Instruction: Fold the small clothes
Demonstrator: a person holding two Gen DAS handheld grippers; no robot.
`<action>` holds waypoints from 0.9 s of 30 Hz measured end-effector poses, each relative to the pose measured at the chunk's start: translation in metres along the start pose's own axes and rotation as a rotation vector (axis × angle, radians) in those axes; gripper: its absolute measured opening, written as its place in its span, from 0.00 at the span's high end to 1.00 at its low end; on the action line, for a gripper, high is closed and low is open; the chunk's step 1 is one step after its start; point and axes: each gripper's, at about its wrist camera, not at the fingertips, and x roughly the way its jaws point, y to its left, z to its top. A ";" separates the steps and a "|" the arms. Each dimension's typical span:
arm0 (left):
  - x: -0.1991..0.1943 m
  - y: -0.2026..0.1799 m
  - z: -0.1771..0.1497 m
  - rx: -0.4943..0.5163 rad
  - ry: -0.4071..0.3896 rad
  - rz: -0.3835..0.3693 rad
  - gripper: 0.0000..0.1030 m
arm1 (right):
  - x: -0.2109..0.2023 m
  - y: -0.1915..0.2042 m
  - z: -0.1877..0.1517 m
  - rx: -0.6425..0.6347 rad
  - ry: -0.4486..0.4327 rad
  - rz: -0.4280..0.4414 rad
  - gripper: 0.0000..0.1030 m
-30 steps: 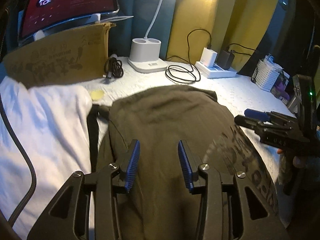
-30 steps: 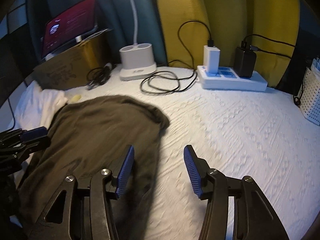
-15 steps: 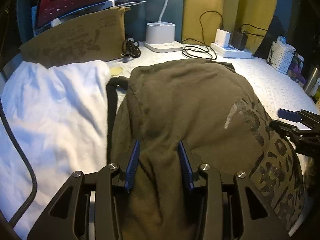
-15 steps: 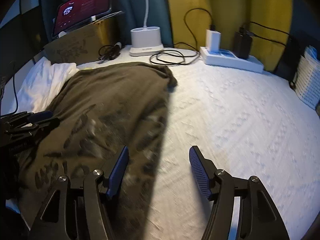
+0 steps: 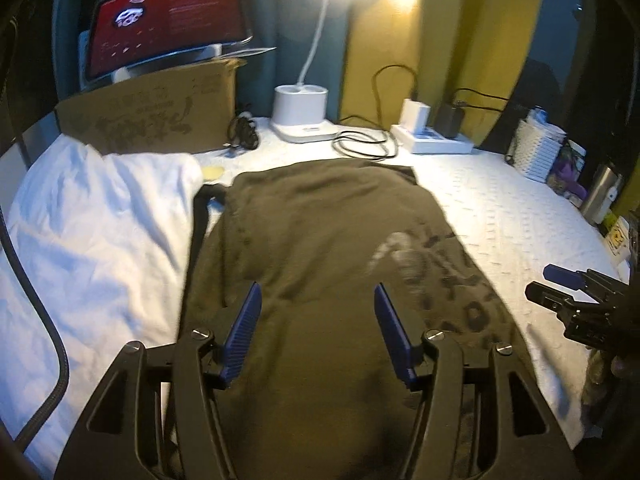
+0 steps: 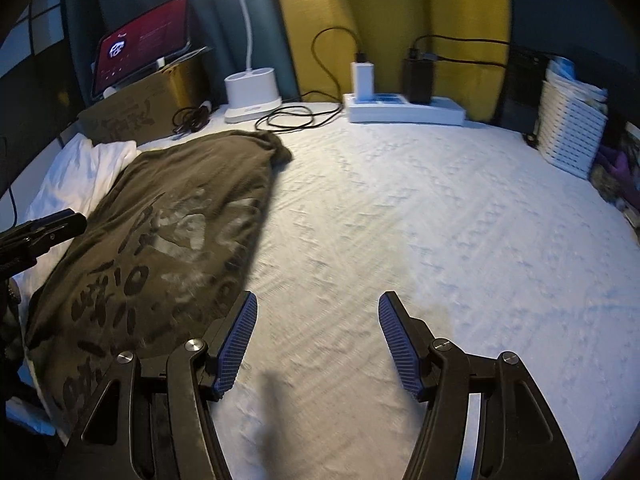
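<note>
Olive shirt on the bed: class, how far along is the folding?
Done: the olive shirt looks folded lengthwise, print on top. In hand: nothing; the left gripper is opening above it, and the right gripper is open over the white cover. Left: probably the crosswise fold.

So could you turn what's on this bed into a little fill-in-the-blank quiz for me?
1. The olive shirt lies right beside a ____ cloth.
2. The lamp base stands between the power strip and a ____ box.
3. The tablet screen glows ____.
4. The right gripper hovers over bare ____.

Missing words: white; cardboard; red; bedspread
</note>
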 end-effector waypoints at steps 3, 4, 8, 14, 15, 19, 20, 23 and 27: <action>-0.004 -0.015 0.001 0.023 -0.003 -0.027 0.43 | -0.013 -0.011 -0.005 0.016 -0.015 -0.015 0.37; -0.005 -0.020 0.000 0.031 -0.005 -0.036 0.43 | -0.017 -0.014 -0.006 0.021 -0.020 -0.021 0.37; -0.012 -0.037 0.002 0.049 -0.019 -0.057 0.42 | -0.034 -0.028 -0.014 0.046 -0.039 -0.046 0.36; -0.025 -0.060 0.006 0.093 -0.065 -0.082 0.29 | -0.060 -0.045 -0.023 0.078 -0.076 -0.079 0.36; -0.029 -0.065 0.008 0.103 -0.077 -0.085 0.28 | -0.064 -0.047 -0.025 0.081 -0.083 -0.084 0.36; -0.043 -0.076 0.014 0.115 -0.121 -0.095 0.28 | -0.082 -0.056 -0.027 0.091 -0.113 -0.105 0.36; -0.045 -0.078 0.015 0.118 -0.130 -0.097 0.28 | -0.087 -0.058 -0.027 0.095 -0.123 -0.108 0.36; -0.053 -0.088 0.018 0.145 -0.147 -0.097 0.28 | -0.102 -0.063 -0.028 0.106 -0.151 -0.120 0.35; -0.064 -0.099 0.018 0.165 -0.165 -0.100 0.28 | -0.124 -0.067 -0.030 0.113 -0.193 -0.133 0.27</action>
